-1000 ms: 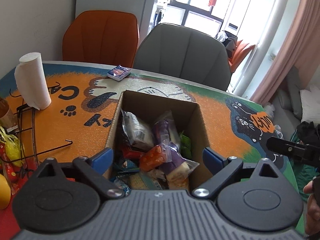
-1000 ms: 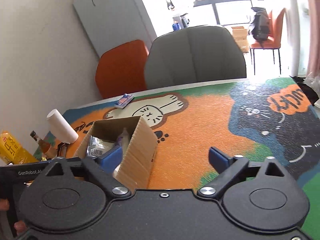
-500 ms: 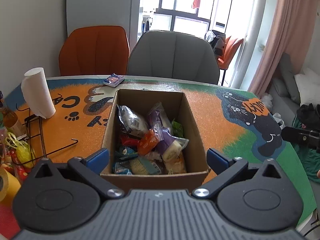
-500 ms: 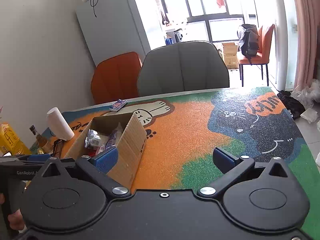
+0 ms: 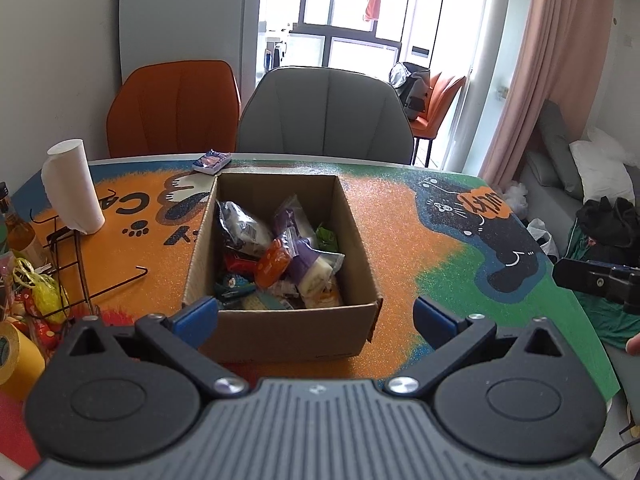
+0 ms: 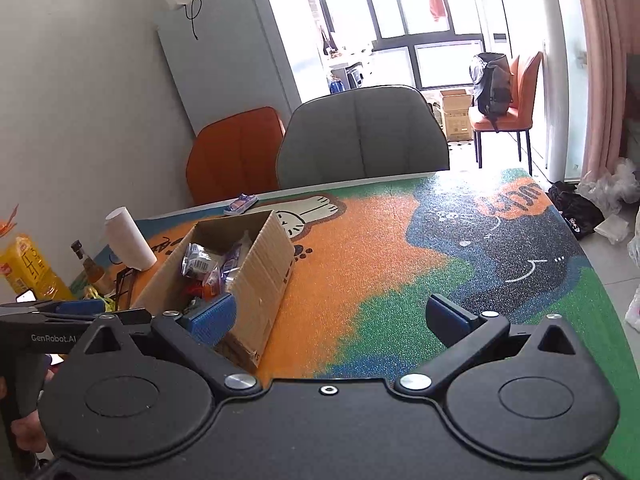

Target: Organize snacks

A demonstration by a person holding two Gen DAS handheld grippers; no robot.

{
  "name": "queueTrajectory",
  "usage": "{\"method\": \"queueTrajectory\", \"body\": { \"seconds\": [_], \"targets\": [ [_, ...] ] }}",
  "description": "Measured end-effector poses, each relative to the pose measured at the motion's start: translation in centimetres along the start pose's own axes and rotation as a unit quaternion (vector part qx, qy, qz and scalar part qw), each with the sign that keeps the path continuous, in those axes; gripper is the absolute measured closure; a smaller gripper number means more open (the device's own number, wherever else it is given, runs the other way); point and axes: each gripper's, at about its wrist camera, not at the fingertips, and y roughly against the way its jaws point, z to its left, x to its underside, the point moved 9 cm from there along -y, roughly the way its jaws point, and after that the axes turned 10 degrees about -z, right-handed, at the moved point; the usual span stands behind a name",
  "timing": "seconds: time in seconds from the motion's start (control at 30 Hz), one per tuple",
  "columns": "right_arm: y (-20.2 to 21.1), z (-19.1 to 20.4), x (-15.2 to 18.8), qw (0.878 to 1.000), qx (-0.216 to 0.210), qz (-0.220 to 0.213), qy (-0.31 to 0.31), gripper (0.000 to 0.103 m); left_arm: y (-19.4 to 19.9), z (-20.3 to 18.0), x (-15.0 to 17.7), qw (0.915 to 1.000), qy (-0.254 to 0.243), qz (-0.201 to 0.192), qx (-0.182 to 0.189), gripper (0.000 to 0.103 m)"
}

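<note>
An open cardboard box [image 5: 288,334] sits on the colourful cat-print table [image 5: 400,240], filled with several snack packets [image 5: 280,256]. It also shows at the left in the right wrist view [image 6: 260,280]. My left gripper [image 5: 314,318] is open and empty, held back from the box's near wall. My right gripper [image 6: 334,318] is open and empty, to the right of the box, above the table's near edge. A small blue snack packet [image 5: 212,161] lies alone at the table's far edge.
A paper towel roll [image 5: 72,186] stands at the left with a black wire rack [image 5: 76,256], a bottle [image 5: 18,232], yellow bags and a tape roll [image 5: 14,354]. An orange chair [image 5: 172,108] and a grey chair [image 5: 324,116] stand behind the table.
Both grippers have pulled back and risen away from the box, so it now shows whole and further off. Both stay open.
</note>
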Motion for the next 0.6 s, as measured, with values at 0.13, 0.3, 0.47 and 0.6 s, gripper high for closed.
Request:
{"method": "queueTrajectory", "body": {
  "seconds": [0.13,0.3,0.47,0.6],
  "targets": [
    [0.5,-0.3,0.3,1.000,0.005,-0.003,0.002,0.000,0.5,-0.2,0.3,1.0000,0.002,-0.002,0.003,0.000],
    [1.0,-0.5,0.5,1.000,0.008,-0.004,0.003,0.000,0.9,-0.1,0.3,1.0000,0.005,-0.007,0.003,0.000],
    [1.4,-0.9,0.7,1.000,0.014,-0.005,0.001,0.000,1.0,-0.1,0.3,0.9999,0.007,-0.008,0.004,0.000],
    [1.3,-0.8,0.8,1.000,0.015,-0.003,0.003,0.000,0.9,0.0,0.3,0.9999,0.009,-0.007,0.005,0.000]
  ]
}}
